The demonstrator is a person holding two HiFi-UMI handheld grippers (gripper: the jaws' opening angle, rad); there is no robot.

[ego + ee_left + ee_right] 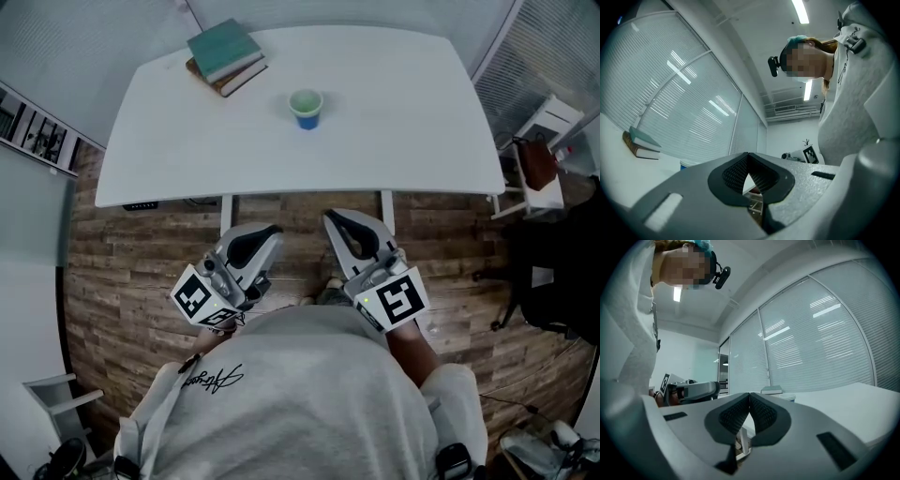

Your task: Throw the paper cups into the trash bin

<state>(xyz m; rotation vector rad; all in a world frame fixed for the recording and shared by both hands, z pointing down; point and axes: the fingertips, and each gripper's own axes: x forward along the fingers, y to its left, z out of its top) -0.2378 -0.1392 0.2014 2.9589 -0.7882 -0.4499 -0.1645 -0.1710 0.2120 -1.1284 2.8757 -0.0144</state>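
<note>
Standing just short of the white desk (403, 131), both pairs of jaws closed and empty.
Holding the left gripper (265, 234) and the right gripper (336, 221) side by side over the wooden floor (122, 253), near the desk's front edge, each with jaws pressed together at the tips on nothing. Facing a blue paper cup (306, 107) upright near the middle of the desk top, well apart from both grippers, with two stacked books (226, 54) toward the far left corner.

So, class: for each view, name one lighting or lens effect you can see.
Head view: the fisheye bows the white table's straight edges and the floor planks. Left gripper view: a ceiling light strip glares and mirrors as streaks on the glass wall. Right gripper view: similar streaks on the glass, and a black ring round the frame.
</note>
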